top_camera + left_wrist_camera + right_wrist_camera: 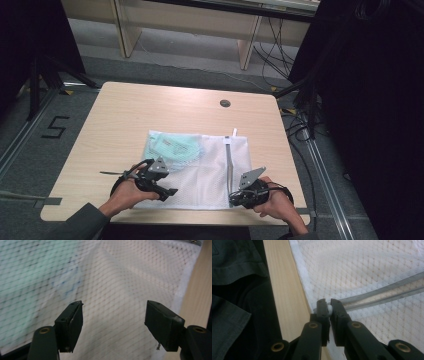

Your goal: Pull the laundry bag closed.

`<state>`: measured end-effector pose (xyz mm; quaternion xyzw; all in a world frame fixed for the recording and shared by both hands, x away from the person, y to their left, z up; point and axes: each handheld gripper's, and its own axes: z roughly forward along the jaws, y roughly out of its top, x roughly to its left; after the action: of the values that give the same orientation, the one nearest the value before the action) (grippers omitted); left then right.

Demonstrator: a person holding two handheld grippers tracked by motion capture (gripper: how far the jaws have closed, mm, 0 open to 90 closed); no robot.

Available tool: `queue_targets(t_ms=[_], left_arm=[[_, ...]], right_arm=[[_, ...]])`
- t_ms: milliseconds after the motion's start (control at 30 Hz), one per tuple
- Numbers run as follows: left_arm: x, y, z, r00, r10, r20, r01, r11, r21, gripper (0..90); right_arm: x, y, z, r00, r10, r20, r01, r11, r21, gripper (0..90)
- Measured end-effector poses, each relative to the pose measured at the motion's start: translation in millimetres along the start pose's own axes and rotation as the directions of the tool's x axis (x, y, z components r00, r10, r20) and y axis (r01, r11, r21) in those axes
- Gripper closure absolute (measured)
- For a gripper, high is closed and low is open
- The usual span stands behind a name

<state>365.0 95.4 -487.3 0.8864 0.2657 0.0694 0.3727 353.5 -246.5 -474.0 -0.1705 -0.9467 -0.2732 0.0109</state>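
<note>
- A white mesh laundry bag (200,170) lies flat on the wooden table (125,120), near its front edge.
- A pale green garment (172,147) shows through the mesh in the bag's far left part.
- The bag's grey zipper (229,165) runs front to back on its right side, with the white zipper pull (329,308) at the bag's near edge.

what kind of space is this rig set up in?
Likely a lab or data-collection workspace, not a home: a bare wooden table with a cable port, loose cables on the grey floor, and a taped "5" marking the station.
</note>
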Motion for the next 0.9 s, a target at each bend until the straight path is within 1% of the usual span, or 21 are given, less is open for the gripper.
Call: queue_targets(t_ms=[33, 67, 100, 133, 167, 200, 233, 267, 333, 400, 467, 533, 567, 600, 667, 700, 733, 767, 833, 867, 900], left_arm=[[-3.3, 3.5, 2.6, 0.9998, 0.006, 0.021, -0.006, 0.9996, -0.027, 30.4], [-7.0, 7.0, 6.5, 0.9996, -0.009, 0.026, 0.011, 0.9983, -0.057, 30.8], [-9.9, 10.3, 9.9, 0.9991, 0.008, 0.041, -0.005, 0.9976, -0.069, 30.7], [-16.3, 12.7, 14.6, 0.9984, 0.006, 0.057, -0.001, 0.9956, -0.093, 30.7], [-20.7, 15.0, 18.1, 0.9969, 0.047, 0.064, -0.041, 0.9951, -0.09, 30.8], [-26.4, 16.6, 22.3, 0.9951, 0.067, 0.072, -0.06, 0.9938, -0.094, 30.9], [-32.9, 17.7, 26.9, 0.9935, 0.07, 0.09, -0.06, 0.993, -0.102, 30.9], [-38.1, 19.1, 31.8, 0.9908, 0.088, 0.103, -0.076, 0.9904, -0.116, 30.9], [-48.0, 22.7, 38.4, 0.9856, 0.129, 0.109, -0.116, 0.9858, -0.122, 30.9], [-53.6, 25.7, 44.2, 0.9824, 0.155, 0.104, -0.14, 0.9801, -0.141, 31.1], [-58.9, 27.6, 51.1, 0.9798, 0.161, 0.119, -0.142, 0.9779, -0.154, 31.7], [-65.9, 29.6, 58.3, 0.9766, 0.168, 0.134, -0.148, 0.9776, -0.15, 32.6], [-67.5, 30.4, 60.5, 0.9743, 0.18, 0.136, -0.159, 0.9762, -0.147, 34.0], [-71.3, 31.4, 63.3, 0.9728, 0.18, 0.145, -0.158, 0.9757, -0.152, 36.2], [-76.7, 33.9, 67.5, 0.9691, 0.199, 0.146, -0.177, 0.9729, -0.149, 41.2], [-80.7, 36.0, 71.4, 0.9684, 0.199, 0.15, -0.175, 0.9712, -0.162, 42.3], [-81.7, 37.9, 73.5, 0.9642, 0.213, 0.158, -0.186, 0.9682, -0.167, 43.9], [-84.2, 39.2, 76.4, 0.9636, 0.209, 0.167, -0.179, 0.9676, -0.178, 46.2], [-87.5, 41.4, 81.8, 0.962, 0.227, 0.152, -0.198, 0.9627, -0.184, 47.2], [-89.4, 41.9, 83.7, 0.9631, 0.224, 0.149, -0.197, 0.9635, -0.182, 48.1], [-90.0, 42.4, 85.3, 0.9627, 0.226, 0.15, -0.197, 0.9628, -0.185, 48.7]], right_arm=[[-3.4, 0.6, 0.0, 0.9989, -0.046, 0.01, 0.046, 0.9988, -0.014, 86.6], [-2.0, 0.2, -1.4, 0.9996, -0.022, 0.015, 0.022, 0.9997, -0.013, 86.6], [-3.2, 0.3, -2.4, 0.9996, -0.024, 0.017, 0.024, 0.9997, -0.01, 86.6], [-5.0, 0.5, -1.9, 0.9988, -0.045, 0.022, 0.045, 0.9988, -0.02, 86.6], [-3.8, 0.5, -3.9, 0.9994, -0.019, 0.03, 0.02, 0.9998, -0.01, 86.5], [-3.7, 0.7, -4.1, 0.9996, -0.008, 0.027, 0.009, 0.9998, -0.019, 86.6], [-3.7, 0.9, -4.4, 0.9996, -0.004, 0.028, 0.005, 0.9997, -0.025, 86.6], [-3.8, 1.4, -5.9, 0.9996, -0.005, 0.027, 0.005, 0.9998, -0.021, 86.6], [-3.9, 2.1, -6.3, 0.9995, -0.003, 0.03, 0.004, 0.9997, -0.025, 86.6], [-3.6, 2.8, -6.2, 0.9994, 0.002, 0.035, -0.001, 0.9995, -0.03, 86.6], [-3.6, 3.6, -7.8, 0.9991, -0.003, 0.042, 0.004, 0.9996, -0.027, 86.6], [-4.1, 3.9, -8.8, 0.9992, 0.003, 0.039, -0.002, 0.9996, -0.03, 86.6], [-5.6, 4.2, -7.8, 0.9993, -0.011, 0.036, 0.013, 0.9989, -0.044, 86.5], [-4.8, 4.2, -8.6, 0.999, -0.003, 0.044, 0.005, 0.9991, -0.041, 86.6], [-5.8, 4.7, -7.7, 0.9991, -0.004, 0.041, 0.006, 0.9988, -0.049, 86.6], [-4.4, 4.6, -8.0, 0.9989, 0.017, 0.043, -0.015, 0.9989, -0.045, 86.6], [-4.6, 4.8, -8.0, 0.999, 0.018, 0.041, -0.016, 0.9988, -0.046, 86.6], [-6.1, 5.3, -8.0, 0.9991, 0.003, 0.043, -0.001, 0.9989, -0.048, 86.6], [-6.3, 5.8, -8.7, 0.9992, 0.009, 0.04, -0.007, 0.9989, -0.047, 86.6], [-6.6, 5.6, -8.2, 0.999, 0.01, 0.044, -0.007, 0.9985, -0.054, 86.6], [-5.3, 5.5, -9.0, 0.9985, 0.031, 0.045, -0.028, 0.9984, -0.049, 86.6]])
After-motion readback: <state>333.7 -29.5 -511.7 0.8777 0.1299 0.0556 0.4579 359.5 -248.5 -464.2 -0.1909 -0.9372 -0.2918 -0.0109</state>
